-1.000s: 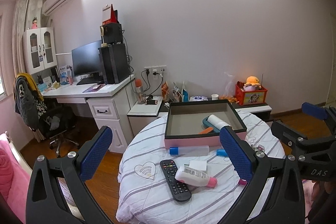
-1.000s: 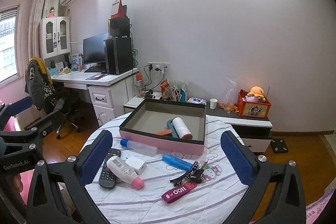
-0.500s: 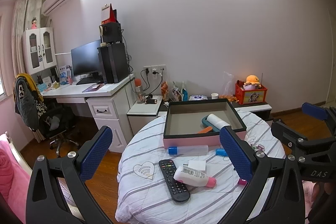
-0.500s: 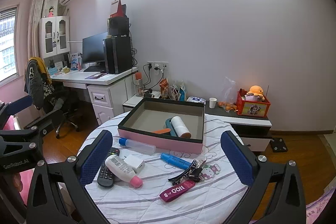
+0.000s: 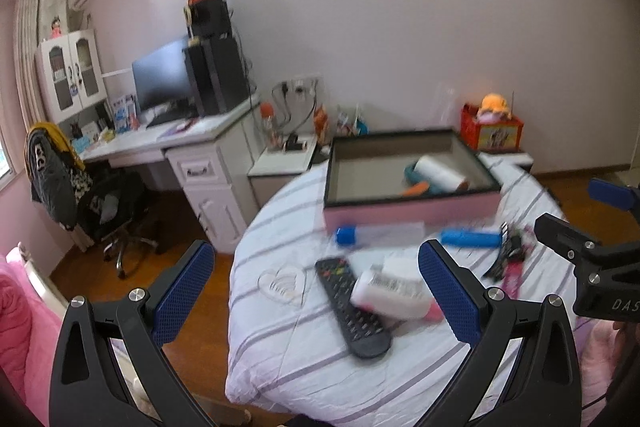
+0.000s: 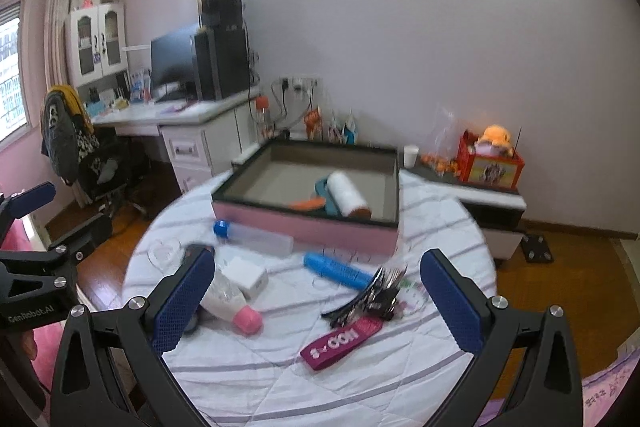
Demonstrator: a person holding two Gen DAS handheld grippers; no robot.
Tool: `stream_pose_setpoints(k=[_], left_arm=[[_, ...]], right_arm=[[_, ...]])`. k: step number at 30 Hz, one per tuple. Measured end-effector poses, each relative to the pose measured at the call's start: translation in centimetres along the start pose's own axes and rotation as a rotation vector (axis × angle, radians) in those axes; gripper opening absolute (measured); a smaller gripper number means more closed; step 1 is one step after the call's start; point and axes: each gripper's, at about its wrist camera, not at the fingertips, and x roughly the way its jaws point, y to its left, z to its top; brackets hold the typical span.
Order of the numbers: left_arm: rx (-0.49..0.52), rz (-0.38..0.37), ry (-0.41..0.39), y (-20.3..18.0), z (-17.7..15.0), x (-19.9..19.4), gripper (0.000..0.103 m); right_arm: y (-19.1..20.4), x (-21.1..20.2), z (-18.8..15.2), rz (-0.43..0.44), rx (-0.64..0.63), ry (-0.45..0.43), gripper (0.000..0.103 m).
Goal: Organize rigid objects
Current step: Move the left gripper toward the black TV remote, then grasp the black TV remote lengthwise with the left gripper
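Observation:
A pink box with a dark rim stands on the round table and holds a white roll, a teal item and an orange item. In front of it lie a clear tube with a blue cap, a blue marker, a black remote, a white bottle with a pink cap, a small white block, a bunch of keys and a magenta strap. My left gripper and right gripper are open and empty above the near table edge.
A white desk with a monitor and speakers stands at the left, with an office chair beside it. A low cabinet behind the table carries a red box with a plush toy. Wooden floor surrounds the table.
Both grippers have moved forward and down toward the table; the objects look larger and the frames are blurred by motion. Both grippers stay open.

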Motion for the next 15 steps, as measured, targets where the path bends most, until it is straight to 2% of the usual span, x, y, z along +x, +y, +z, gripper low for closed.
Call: stream_pose_setpoints(k=[8,10,15], left_arm=[[0.017,-0.003,0.135,0.7,-4.0,4.5,0.103],[0.016,0.007,0.162,0.9,-4.6,5.4,0.103],[0.012,-0.020,0.202,1.5,-5.5,7.0,0.103]], right_arm=[[3.6,6.1,-2.9,0.076,-0.099,0.128,0.103],[4.3,7.2,-3.3,0.066,-0.127,0.150,0.103],[5.1,9.0,-3.9,0.075,-0.158,0.190,0.103]])
